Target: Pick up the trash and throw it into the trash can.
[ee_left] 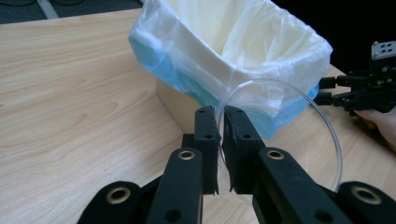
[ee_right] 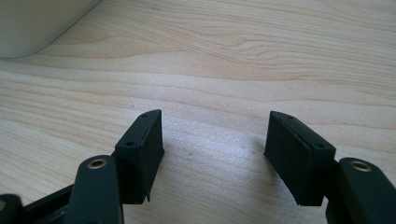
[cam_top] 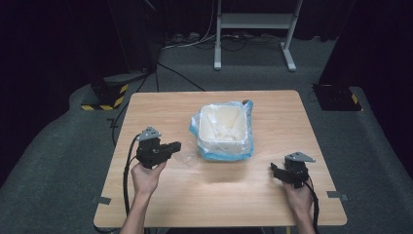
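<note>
High view: right gripper (cam_top: 275, 170) sits near right on the table (cam_top: 160, 105), jaws spread with nothing between. Left gripper (cam_top: 176, 145) pinches a clear round lid (ee_left: 299, 116) by its rim, just left of the plastic-lined bin (cam_top: 225, 127).

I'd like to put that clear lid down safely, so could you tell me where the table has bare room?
The table is bare along its far edge behind the lined bin, and across the near strip between the left gripper and right gripper. It is crowded only beside the bin, where the clear lid hangs.
</note>
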A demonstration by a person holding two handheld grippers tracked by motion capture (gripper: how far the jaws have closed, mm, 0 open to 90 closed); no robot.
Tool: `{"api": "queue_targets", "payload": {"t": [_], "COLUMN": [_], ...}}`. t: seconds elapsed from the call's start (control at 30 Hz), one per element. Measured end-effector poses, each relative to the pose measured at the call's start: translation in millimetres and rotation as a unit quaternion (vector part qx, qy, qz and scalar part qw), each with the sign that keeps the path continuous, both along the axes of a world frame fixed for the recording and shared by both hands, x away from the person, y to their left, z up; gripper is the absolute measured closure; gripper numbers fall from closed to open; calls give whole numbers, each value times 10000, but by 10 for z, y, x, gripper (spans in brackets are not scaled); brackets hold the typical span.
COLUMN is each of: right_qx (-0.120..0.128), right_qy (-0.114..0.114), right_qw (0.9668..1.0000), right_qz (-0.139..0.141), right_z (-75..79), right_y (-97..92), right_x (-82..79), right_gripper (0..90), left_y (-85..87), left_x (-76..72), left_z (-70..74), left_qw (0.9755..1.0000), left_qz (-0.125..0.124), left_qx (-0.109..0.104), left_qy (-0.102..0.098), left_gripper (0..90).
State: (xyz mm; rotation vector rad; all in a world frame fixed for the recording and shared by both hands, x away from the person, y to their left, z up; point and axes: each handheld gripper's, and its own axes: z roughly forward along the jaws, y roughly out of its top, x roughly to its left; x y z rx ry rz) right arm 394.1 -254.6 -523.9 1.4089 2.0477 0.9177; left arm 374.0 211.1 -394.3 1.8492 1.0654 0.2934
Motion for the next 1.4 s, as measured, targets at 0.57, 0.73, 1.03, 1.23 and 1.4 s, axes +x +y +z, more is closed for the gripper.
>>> {"api": "queue_targets", "payload": {"t": [0.57,0.73,1.03,1.23,1.4], "right_qx": [1,-6,-4,-13,-8], "right_qy": [3,-2,1,-4,-1], "right_qw": [10000,10000,10000,10000,10000], "right_qz": [-1,2,-4,-8,-5], "right_z": [0,0,0,0,0], "right_y": [0,-1,0,3,2], "right_x": [-1,0,-2,-4,-3], "right_gripper": [365,365,365,365,365], "left_y": [46,69,70,86,98], "left_x": [142,167,211,237,261], "left_z": [249,289,403,514,600], "left_qw": [10000,9999,9998,9996,9993], "left_qz": [56,81,115,158,150], "left_qx": [-76,-96,-50,-81,-185], "left_qy": [-14,-43,-125,-224,-304], "left_gripper": [840,840,840,840,840]}}
